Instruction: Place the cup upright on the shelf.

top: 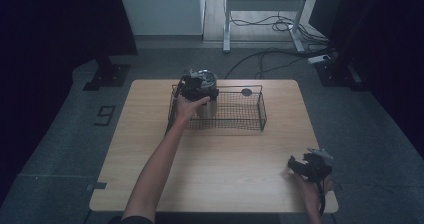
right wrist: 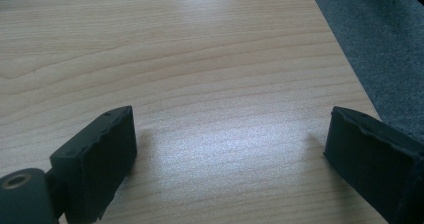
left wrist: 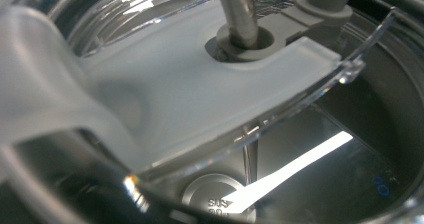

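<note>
At upper centre, our left gripper (top: 200,82) sits over the cup (top: 206,104) in the basket (top: 262,115); its jaw state we cannot tell. We should lift straight. Right gripper (right wrist: 230,149) rests parted, lower right.

"SUS" stamped on steel cup's inner base (left wrist: 220,200); "9" on floor (top: 104,115).

Light wood-grain table (top: 210,159); black mesh basket (top: 240,115); silver tumbler (top: 207,106); black tongs (right wrist: 230,149).

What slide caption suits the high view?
Left tongs over a steel cup in a wire basket; right tongs at table's edge.
</note>
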The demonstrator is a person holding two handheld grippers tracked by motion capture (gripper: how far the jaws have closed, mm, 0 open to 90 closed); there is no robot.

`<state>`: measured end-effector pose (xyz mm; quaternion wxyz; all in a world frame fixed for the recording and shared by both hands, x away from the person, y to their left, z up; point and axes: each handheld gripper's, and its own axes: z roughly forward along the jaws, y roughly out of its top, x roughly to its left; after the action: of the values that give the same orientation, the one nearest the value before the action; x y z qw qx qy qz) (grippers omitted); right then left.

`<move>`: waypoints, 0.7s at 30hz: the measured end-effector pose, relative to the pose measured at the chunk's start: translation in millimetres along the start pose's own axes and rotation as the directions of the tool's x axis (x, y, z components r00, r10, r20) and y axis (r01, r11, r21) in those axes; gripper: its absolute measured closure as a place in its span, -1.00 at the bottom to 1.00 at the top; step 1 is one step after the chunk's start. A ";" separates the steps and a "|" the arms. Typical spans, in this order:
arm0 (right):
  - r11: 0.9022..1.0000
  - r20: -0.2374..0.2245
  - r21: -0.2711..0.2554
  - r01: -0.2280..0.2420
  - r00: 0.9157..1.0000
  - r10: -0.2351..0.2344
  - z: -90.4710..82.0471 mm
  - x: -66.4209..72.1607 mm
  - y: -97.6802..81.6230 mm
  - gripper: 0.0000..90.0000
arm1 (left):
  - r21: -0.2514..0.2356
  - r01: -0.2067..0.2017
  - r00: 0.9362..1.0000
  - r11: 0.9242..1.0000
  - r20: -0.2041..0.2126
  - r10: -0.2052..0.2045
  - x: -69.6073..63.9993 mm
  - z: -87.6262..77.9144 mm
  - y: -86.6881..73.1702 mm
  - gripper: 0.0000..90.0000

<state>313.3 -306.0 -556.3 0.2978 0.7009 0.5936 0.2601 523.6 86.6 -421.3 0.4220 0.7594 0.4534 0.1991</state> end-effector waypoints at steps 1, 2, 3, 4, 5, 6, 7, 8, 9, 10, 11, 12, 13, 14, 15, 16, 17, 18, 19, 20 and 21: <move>1.000 0.000 0.000 0.000 1.000 0.000 0.0 0.0 0.0 -0.86 | 0.004 0.000 1.000 1.000 0.000 0.000 0.2 1.7 -1.4 -0.91; 1.000 0.000 0.000 0.000 1.000 0.000 0.0 0.0 0.0 -0.86 | 0.006 0.002 1.000 1.000 -0.001 -0.002 0.0 3.4 -2.9 -0.91; 1.000 0.000 -0.001 -0.001 1.000 0.001 0.1 0.0 0.0 -0.86 | 0.011 0.003 1.000 1.000 -0.002 -0.002 -0.1 5.3 -4.5 -0.91; 1.000 0.000 -0.001 -0.001 1.000 0.001 0.1 0.0 0.0 -0.86 | 0.015 0.003 1.000 1.000 -0.003 -0.003 -0.3 6.8 -5.8 -0.91; 1.000 0.000 0.000 0.000 1.000 0.000 0.0 0.0 0.0 -0.86 | 0.019 0.007 1.000 1.000 -0.004 -0.007 -0.5 8.1 -6.9 -0.91; 1.000 0.000 -0.001 0.000 1.000 0.000 0.1 0.0 0.0 -0.86 | 0.022 0.012 1.000 1.000 -0.005 -0.012 -0.7 9.4 -7.9 -0.91; 1.000 0.000 -0.001 0.000 1.000 0.000 0.1 0.0 0.0 -0.86 | 0.024 0.016 1.000 1.000 -0.005 -0.016 -0.7 10.7 -9.0 -0.91; 1.000 0.000 -0.001 -0.001 1.000 0.001 0.1 0.0 0.0 -0.86 | 0.026 0.017 1.000 1.000 -0.007 -0.017 -0.7 11.9 -9.9 -0.91; 1.000 0.000 -0.001 -0.001 1.000 0.001 0.1 0.0 0.0 -0.86 | 0.028 0.020 1.000 0.999 -0.011 -0.020 -0.8 13.1 -10.8 -0.91; 1.000 0.000 0.000 0.000 1.000 0.000 0.0 0.0 0.0 -0.86 | 0.029 0.022 1.000 0.999 -0.014 -0.022 -1.0 14.2 -11.8 -0.91; 1.000 0.000 0.000 0.000 1.000 0.000 0.0 0.0 0.0 -0.86 | 0.031 0.022 1.000 0.999 -0.016 -0.022 -1.0 15.1 -12.8 -0.91; 1.000 0.000 0.000 0.000 1.000 0.000 0.0 0.0 0.0 -0.86 | 0.031 0.025 1.000 0.999 -0.017 -0.024 -1.2 15.8 -13.6 -0.91; 1.000 0.000 0.000 0.000 1.000 0.000 0.0 0.0 0.0 -0.86 | 0.036 0.024 1.000 0.999 -0.019 -0.023 -1.1 17.8 -15.9 -0.91; 1.000 0.000 0.000 0.000 1.000 0.000 0.0 0.0 0.0 -0.86 | 0.036 0.024 1.000 0.999 -0.019 -0.023 -1.1 17.8 -15.9 -0.91; 1.000 0.000 0.000 0.000 1.000 0.000 0.0 0.0 0.0 -0.86 | 0.040 0.025 1.000 0.999 -0.021 -0.024 -1.1 19.1 -17.4 -0.91; 1.000 0.000 0.000 0.000 1.000 0.000 0.0 0.0 0.0 -0.86 | 0.044 0.024 0.999 0.999 -0.022 -0.023 -1.0 20.4 -18.6 -0.91; 1.000 0.000 0.000 0.000 1.000 0.000 0.0 0.0 0.0 -0.86 | 0.048 0.025 0.999 0.999 -0.025 -0.023 -0.9 21.6 -19.8 -0.91; 1.000 0.000 0.000 0.000 1.000 0.000 0.0 0.0 0.0 -0.86 | 0.055 0.022 0.999 0.998 -0.027 -0.021 -1.0 23.4 -21.5 -0.91; 1.000 0.000 -0.001 -0.001 1.000 0.001 0.1 0.0 -0.1 -0.86 | 0.058 0.021 0.999 0.998 -0.029 -0.019 -1.0 24.3 -22.4 -0.91; 1.000 0.000 -0.001 -0.001 1.000 0.001 0.1 0.0 -0.1 -0.86 | 0.058 0.021 0.999 0.998 -0.029 -0.019 -1.0 24.3 -22.4 -0.91; 1.000 0.000 0.000 0.000 1.000 0.000 0.0 0.0 0.0 -0.86 | 0.060 0.023 0.999 0.998 -0.030 -0.021 -1.2 25.1 -23.2 -0.91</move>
<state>313.3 -306.0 -556.3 0.2979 0.7009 0.5935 0.2602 528.1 79.4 -454.4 0.3943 0.7638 0.4738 0.1916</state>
